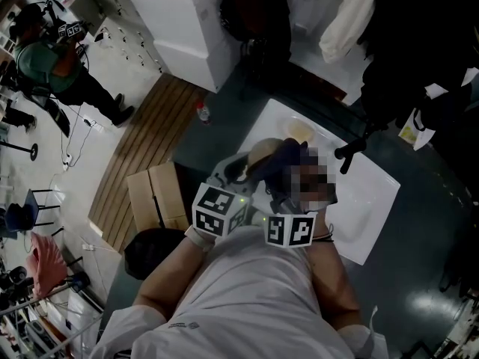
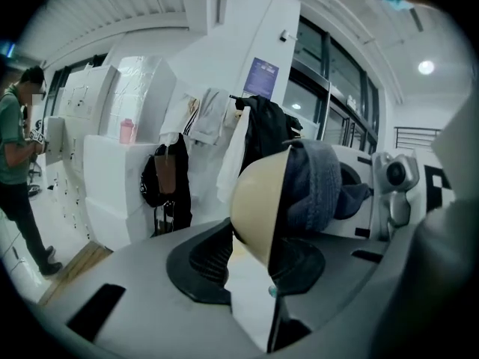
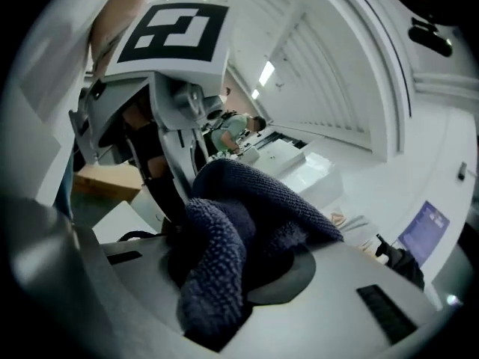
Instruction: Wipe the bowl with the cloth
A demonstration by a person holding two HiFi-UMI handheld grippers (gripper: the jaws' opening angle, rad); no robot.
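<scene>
A cream bowl is held up over the white table. In the left gripper view the bowl stands edge-on, its rim pinched by my left gripper. A dark blue cloth is pressed into the bowl's hollow. In the right gripper view that cloth is bunched between the jaws of my right gripper, which is shut on it. From above, the left gripper and right gripper meet at the bowl, with the cloth on its right side.
A pale dish lies at the table's far end. On the floor to the left are a cardboard box, a black bag and a small bottle. A white cabinet stands beyond. A person stands far left.
</scene>
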